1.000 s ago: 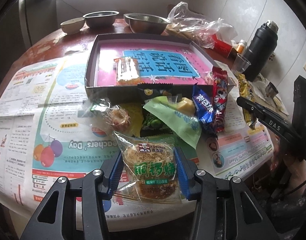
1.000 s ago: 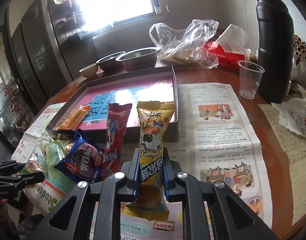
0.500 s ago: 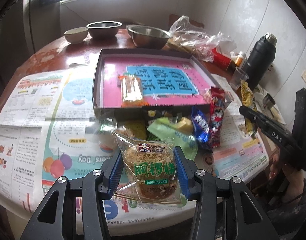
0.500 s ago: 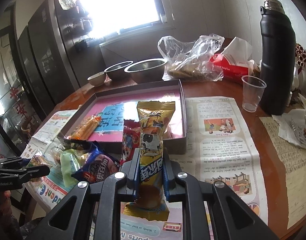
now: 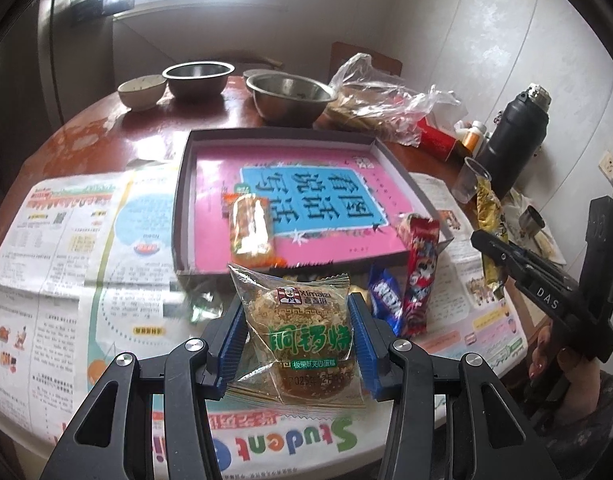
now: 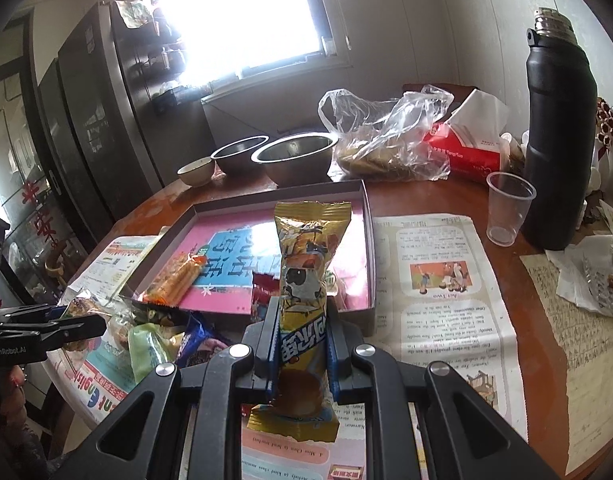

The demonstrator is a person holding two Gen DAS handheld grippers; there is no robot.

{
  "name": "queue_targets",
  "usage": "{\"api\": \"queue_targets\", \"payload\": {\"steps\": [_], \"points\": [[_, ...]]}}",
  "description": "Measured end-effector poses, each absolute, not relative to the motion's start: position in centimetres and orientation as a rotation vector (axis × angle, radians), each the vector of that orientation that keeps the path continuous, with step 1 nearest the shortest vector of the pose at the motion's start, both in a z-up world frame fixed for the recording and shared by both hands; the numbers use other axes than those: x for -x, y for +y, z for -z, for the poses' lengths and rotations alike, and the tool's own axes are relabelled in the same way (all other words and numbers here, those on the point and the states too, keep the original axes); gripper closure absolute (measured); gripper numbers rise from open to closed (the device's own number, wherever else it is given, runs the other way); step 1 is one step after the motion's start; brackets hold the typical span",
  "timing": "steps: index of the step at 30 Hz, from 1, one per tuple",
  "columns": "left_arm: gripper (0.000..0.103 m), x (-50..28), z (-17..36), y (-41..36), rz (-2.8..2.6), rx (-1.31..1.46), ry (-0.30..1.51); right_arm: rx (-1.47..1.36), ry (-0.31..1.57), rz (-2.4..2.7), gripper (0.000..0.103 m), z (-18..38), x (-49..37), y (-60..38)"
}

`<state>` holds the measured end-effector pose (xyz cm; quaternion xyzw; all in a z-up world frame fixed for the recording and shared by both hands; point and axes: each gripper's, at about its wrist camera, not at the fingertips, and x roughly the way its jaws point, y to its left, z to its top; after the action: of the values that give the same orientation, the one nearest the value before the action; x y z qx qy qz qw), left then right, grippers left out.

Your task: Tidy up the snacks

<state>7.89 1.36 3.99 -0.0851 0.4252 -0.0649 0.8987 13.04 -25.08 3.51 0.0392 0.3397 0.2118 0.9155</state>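
Left wrist view: the left gripper (image 5: 297, 338) has its blue pads pressed on either side of a clear-wrapped round cake (image 5: 302, 332) with green lettering; the fingers (image 5: 234, 332) stand moderately apart, as wide as the packet. The cake hangs above the newspaper (image 5: 86, 240) at the near edge of the table (image 5: 118, 132). Beyond it lies the shallow box (image 5: 182, 184) with a pink and blue sheet inside, and one orange packet (image 5: 251, 227) rests in it (near the front wall). A red packet (image 5: 420, 264) leans on the box's front right corner, with a blue packet (image 5: 384, 304) beside it. At the right edge the right gripper (image 5: 482, 240) shows from the side, a yellow packet (image 5: 491, 220) sticking up from it.

Right wrist view: the right gripper (image 6: 302, 344) is closed narrowly on the yellow packet (image 6: 306, 280), which stands upright between the pads above the newspaper (image 6: 438, 280), just in front of the box (image 6: 370, 240). A plastic cup (image 6: 508, 206) and a black flask (image 6: 558, 140) stand well to the right
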Motion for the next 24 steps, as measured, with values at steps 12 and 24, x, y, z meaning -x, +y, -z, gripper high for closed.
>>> {"api": "queue_targets", "payload": {"steps": [12,24], "points": [[0.053,-10.3,-5.7,0.8,0.143,0.176,0.851,-0.091,0.672,-0.425,0.084,-5.1,-14.3,-25.2],[0.053,-11.5,-7.2,0.7,0.154,0.187,0.824,-0.094,0.643,-0.426,0.084,-6.7,-15.2,-25.0]]}}
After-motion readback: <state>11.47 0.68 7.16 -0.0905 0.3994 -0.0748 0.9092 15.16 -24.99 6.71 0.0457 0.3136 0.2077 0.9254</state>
